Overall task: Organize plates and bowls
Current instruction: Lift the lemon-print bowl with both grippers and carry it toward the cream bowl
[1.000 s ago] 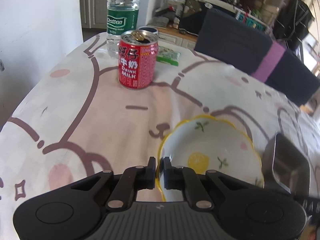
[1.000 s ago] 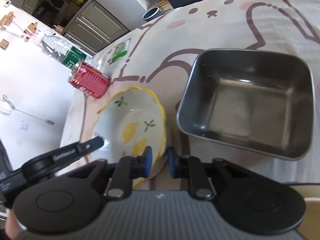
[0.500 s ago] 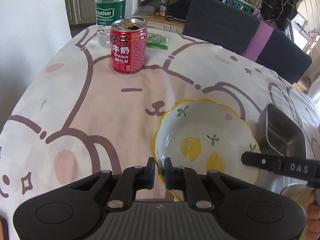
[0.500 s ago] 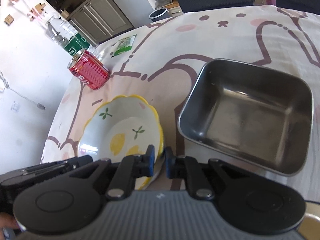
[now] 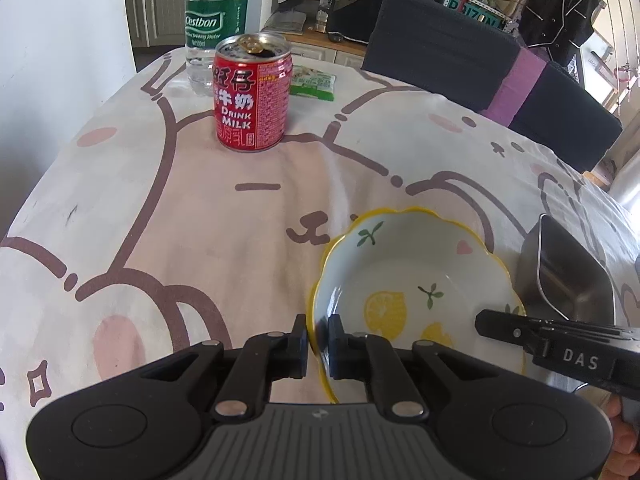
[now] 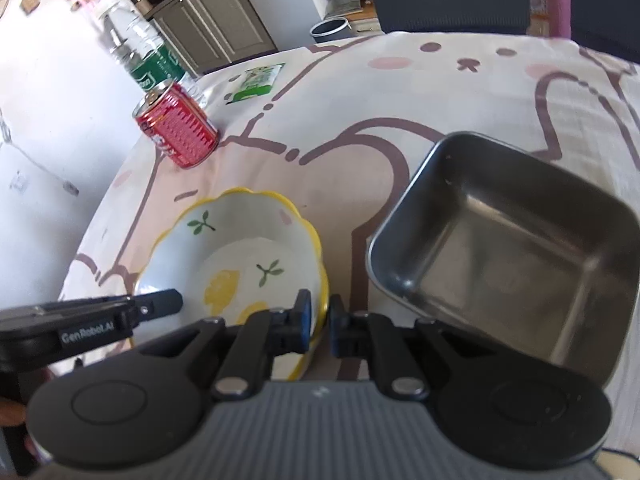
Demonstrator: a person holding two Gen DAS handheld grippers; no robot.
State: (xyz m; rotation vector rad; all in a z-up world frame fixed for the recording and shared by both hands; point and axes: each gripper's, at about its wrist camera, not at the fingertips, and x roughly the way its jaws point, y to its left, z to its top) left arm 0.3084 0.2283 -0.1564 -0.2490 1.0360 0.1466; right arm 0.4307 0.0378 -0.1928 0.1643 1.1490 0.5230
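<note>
Over the last second I had lowered the lemon bowl [image 5: 416, 292] level on the counter [image 5: 200, 220] beside the steel tray [image 6: 508, 256]; left tool [image 5: 317, 332] and right tool [image 6: 319, 312] still pinched opposite rims, so I judged release came next.

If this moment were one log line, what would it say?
left tongs: shut on bowl rim | right tongs: shut on bowl rim | steel tray: beside bowl

A white bowl [image 5: 416, 280] with a scalloped yellow rim is painted with yellow lemon slices, green sprigs and a small pink heart. A plain grey steel tray [image 6: 508, 256] is seen beside it. The tablecloth [image 5: 200, 208] is printed with cream and pink cartoon faces outlined in brown. A red can [image 5: 251, 96] lettered in white and a green-labelled clear bottle [image 5: 214, 24] are shown near the far edge.
</note>
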